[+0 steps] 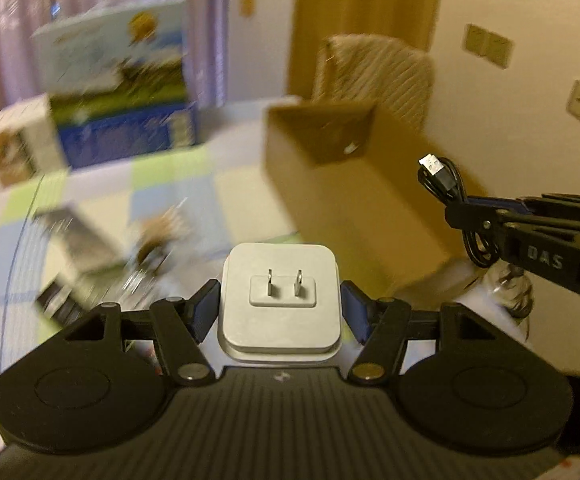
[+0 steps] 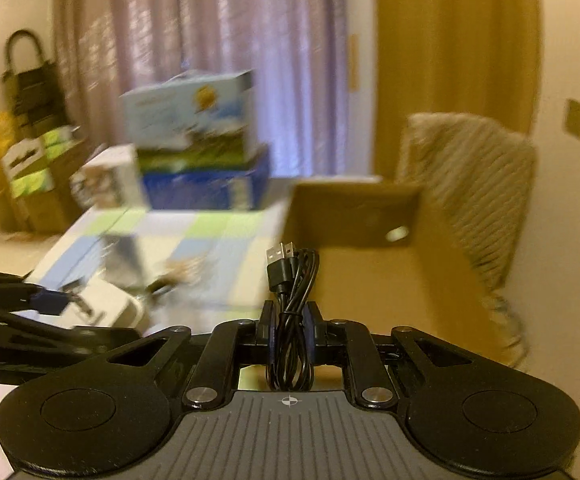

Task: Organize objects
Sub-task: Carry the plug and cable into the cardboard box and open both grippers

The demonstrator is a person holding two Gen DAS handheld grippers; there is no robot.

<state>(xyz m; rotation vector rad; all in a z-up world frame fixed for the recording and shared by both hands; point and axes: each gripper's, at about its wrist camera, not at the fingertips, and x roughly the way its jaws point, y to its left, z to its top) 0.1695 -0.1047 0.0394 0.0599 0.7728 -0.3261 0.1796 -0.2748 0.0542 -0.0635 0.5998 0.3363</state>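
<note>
My left gripper (image 1: 279, 306) is shut on a white power adapter (image 1: 279, 300) whose two metal prongs face the camera; it is held above the table. In the right wrist view the adapter (image 2: 109, 308) shows at the left in the left gripper (image 2: 61, 304). My right gripper (image 2: 288, 320) is shut on a coiled black USB cable (image 2: 290, 280), plugs pointing up. From the left wrist view, the right gripper (image 1: 460, 210) holds the cable (image 1: 444, 178) beside an open cardboard box (image 1: 350, 184). The box (image 2: 354, 216) lies just ahead of the cable.
A pastel checked cloth (image 1: 169, 184) covers the table, with blurred small items (image 1: 157, 240) on it. Stacked printed cartons (image 1: 121, 80) stand at the far side. A woven chair (image 2: 470, 184) is behind the cardboard box. A clear bottle (image 1: 510, 288) sits under the right gripper.
</note>
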